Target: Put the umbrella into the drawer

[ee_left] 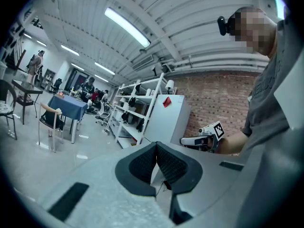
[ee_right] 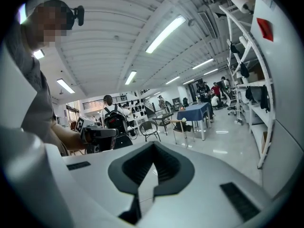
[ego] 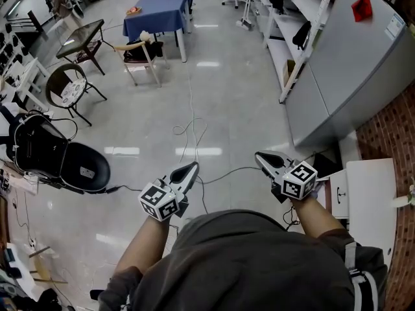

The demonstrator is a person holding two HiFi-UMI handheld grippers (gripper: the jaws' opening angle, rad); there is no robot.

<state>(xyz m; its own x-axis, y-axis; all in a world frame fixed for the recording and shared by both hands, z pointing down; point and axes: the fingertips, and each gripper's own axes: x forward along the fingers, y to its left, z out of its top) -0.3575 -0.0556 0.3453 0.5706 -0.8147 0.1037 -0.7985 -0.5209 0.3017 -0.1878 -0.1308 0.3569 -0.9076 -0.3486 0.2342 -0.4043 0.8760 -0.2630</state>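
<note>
No umbrella shows clearly in any view. A white low cabinet top (ego: 368,196) stands at my right, and a pale object (ego: 404,199) pokes in at the right edge; I cannot tell what it is. My left gripper (ego: 192,168) is held out level in front of me, its jaws shut with nothing between them (ee_left: 156,146). My right gripper (ego: 260,156) is likewise shut and empty (ee_right: 152,147), close to the white cabinet. Each gripper shows in the other's view: the right gripper (ee_left: 189,140) and the left gripper (ee_right: 105,133).
A tall grey cabinet (ego: 353,76) with a red tag and white shelving (ego: 293,37) line the right side. Cables (ego: 193,138) trail over the shiny floor ahead. An open black case (ego: 61,157), chairs (ego: 68,89) and a blue-covered table (ego: 159,8) stand to the left and far back.
</note>
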